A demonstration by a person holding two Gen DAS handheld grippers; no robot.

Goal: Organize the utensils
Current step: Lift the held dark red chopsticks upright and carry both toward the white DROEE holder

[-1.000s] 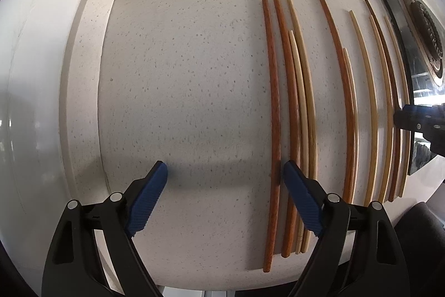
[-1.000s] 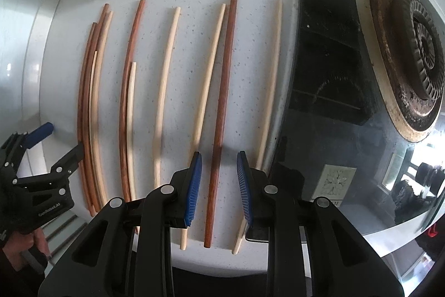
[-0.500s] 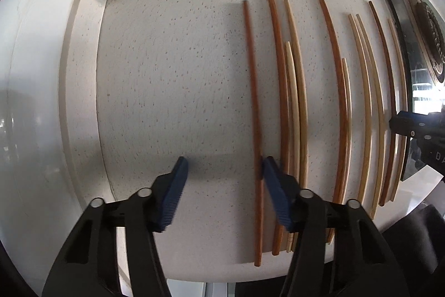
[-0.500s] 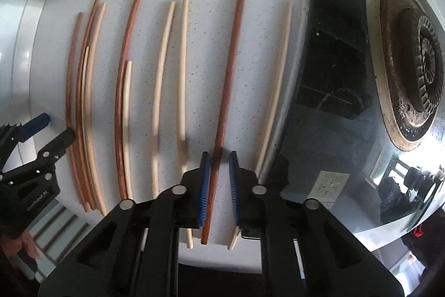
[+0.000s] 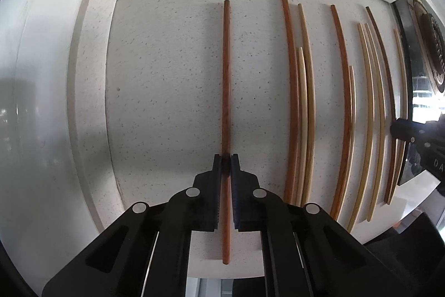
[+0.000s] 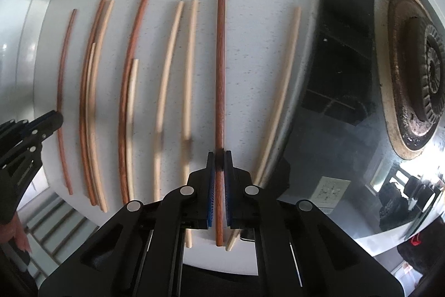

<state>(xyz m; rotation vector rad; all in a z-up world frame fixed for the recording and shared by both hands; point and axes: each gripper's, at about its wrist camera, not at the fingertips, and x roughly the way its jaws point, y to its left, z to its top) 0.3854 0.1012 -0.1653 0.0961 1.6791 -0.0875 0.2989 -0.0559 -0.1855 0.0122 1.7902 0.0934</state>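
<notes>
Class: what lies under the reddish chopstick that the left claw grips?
Under the reddish chopstick shows only speckled countertop and its shadow. The left claw hides the stretch beneath its grip.

White speckled countertop [image 5: 167,102] w/ black glass hob [image 6: 347,74], grimy burner [image 6: 422,74], bright daylight reflections

A home kitchen: a speckled white counter [image 5: 167,102] beside a black glass hob with a grimy gas burner [image 6: 417,80], wooden chopsticks [image 6: 130,91] laid out.
</notes>
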